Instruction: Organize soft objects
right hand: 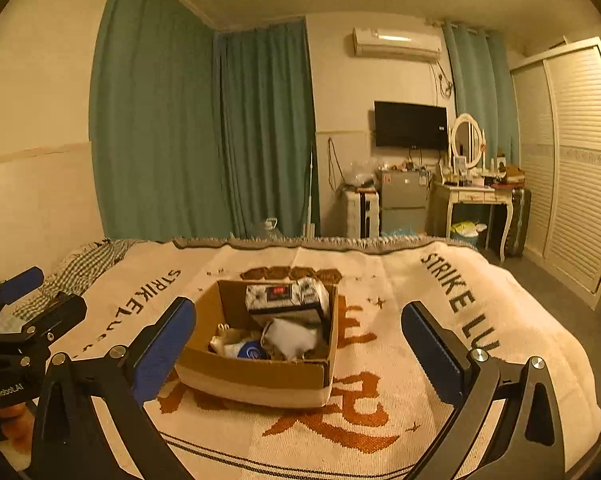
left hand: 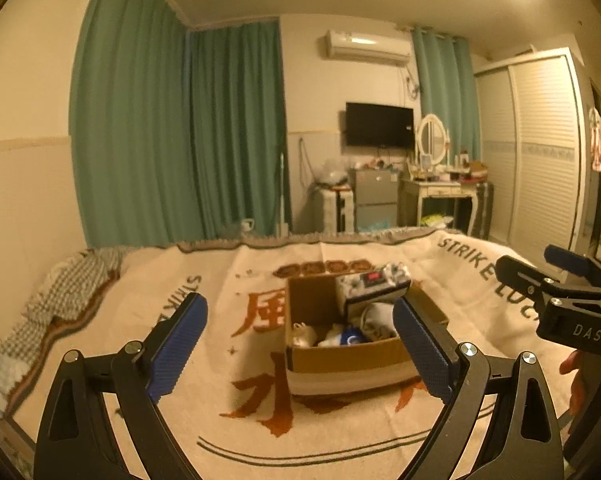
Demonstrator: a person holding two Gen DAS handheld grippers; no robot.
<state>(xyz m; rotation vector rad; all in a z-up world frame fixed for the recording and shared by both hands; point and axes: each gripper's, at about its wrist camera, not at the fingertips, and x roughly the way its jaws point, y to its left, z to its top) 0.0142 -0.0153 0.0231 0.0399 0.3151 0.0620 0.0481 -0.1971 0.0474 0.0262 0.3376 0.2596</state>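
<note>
You have two grippers, left gripper (left hand: 300, 334) and right gripper (right hand: 298, 340), both spread wide and holding nothing. One cardboard box (right hand: 256, 376) sits mid-blanket (right hand: 400, 432) between them, holding one patterned tissue pack (right hand: 284, 298) among several soft items.

The left black 2-finger gripper with blue ribbed pads (left hand: 300, 344) and the matching right gripper (right hand: 298, 352) are both spread wide, jaws empty, held level side by side

I can't make out the small items low in the box (right hand: 260, 376). My right gripper (left hand: 556, 280) is cut off at the frame edge.
</note>
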